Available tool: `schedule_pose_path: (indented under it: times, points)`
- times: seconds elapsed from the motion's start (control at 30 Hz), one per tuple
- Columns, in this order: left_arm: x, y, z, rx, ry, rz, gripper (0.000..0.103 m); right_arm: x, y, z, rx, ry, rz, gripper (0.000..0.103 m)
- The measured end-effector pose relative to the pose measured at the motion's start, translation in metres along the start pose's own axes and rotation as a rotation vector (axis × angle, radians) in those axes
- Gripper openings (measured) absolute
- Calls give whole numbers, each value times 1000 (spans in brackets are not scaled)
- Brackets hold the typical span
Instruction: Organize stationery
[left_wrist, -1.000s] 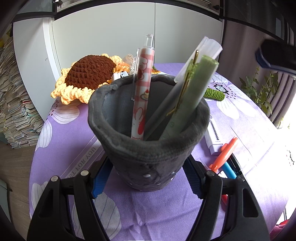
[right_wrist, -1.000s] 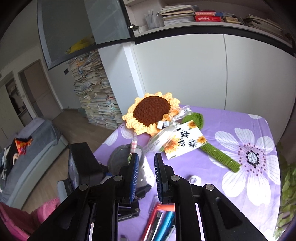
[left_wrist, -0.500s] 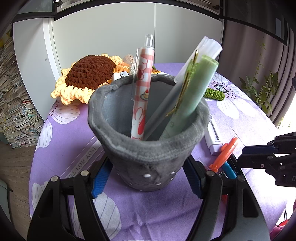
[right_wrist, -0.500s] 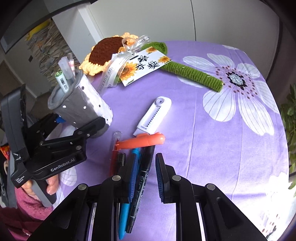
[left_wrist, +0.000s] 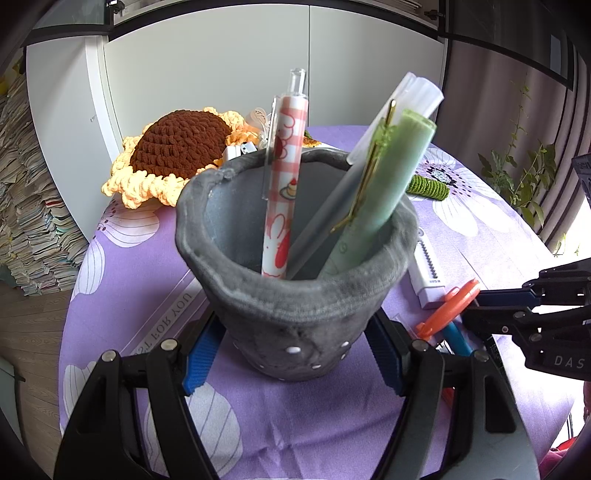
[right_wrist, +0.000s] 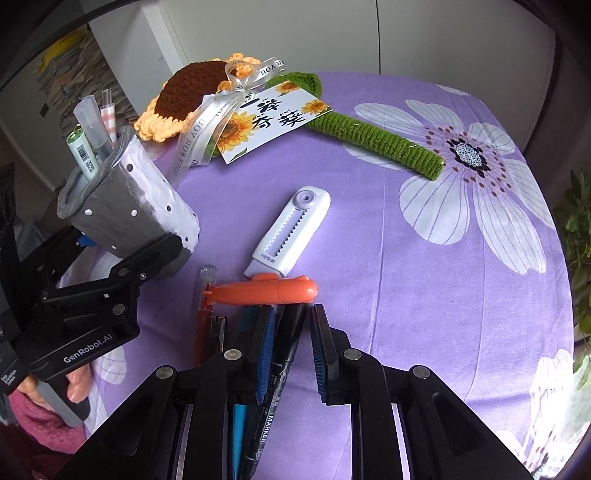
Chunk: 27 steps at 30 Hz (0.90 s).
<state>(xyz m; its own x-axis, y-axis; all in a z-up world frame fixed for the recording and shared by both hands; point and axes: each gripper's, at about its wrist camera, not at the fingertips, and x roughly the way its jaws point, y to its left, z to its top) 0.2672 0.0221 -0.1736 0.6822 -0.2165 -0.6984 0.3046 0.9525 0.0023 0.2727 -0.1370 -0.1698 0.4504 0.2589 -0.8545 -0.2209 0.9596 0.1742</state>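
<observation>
My left gripper (left_wrist: 295, 354) is shut on a grey felt pen pot (left_wrist: 295, 280), which stands on the purple cloth; it also shows in the right wrist view (right_wrist: 129, 206). The pot holds a pink checked pen (left_wrist: 282, 184), a frosted pen (left_wrist: 369, 166) and a green pen (left_wrist: 384, 192). My right gripper (right_wrist: 290, 332) is open low over a row of pens, its fingers either side of a black marker (right_wrist: 284, 354). An orange carrot-shaped pen (right_wrist: 266, 290) lies crosswise just beyond the fingertips. A blue pen (right_wrist: 240, 413) and a red pen (right_wrist: 203, 328) lie to the left.
A white and lilac eraser case (right_wrist: 291, 230) lies beyond the carrot pen. A crocheted sunflower (right_wrist: 192, 92) with a green stem (right_wrist: 380, 138), ribbon and card (right_wrist: 269, 120) lies at the back. White cabinets stand behind. The table edge curves at the right.
My right gripper has swung down from looking across the room to low over the pens, and now straddles the black marker. The left gripper and pot have not moved.
</observation>
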Motion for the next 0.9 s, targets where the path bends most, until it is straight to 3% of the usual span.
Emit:
schedule_pose_path:
  times: [0.27, 0.73, 0.9]
  points:
    - [0, 0, 0, 0, 0, 0, 73, -16, -26, -14, -28, 29, -105, 19]
    - [0, -1, 0, 0, 0, 0, 73, -5, -31, 2, -27, 81, -128, 19]
    - [0, -1, 0, 1, 0, 0, 73, -13, -28, 2, -26, 57, -82, 15]
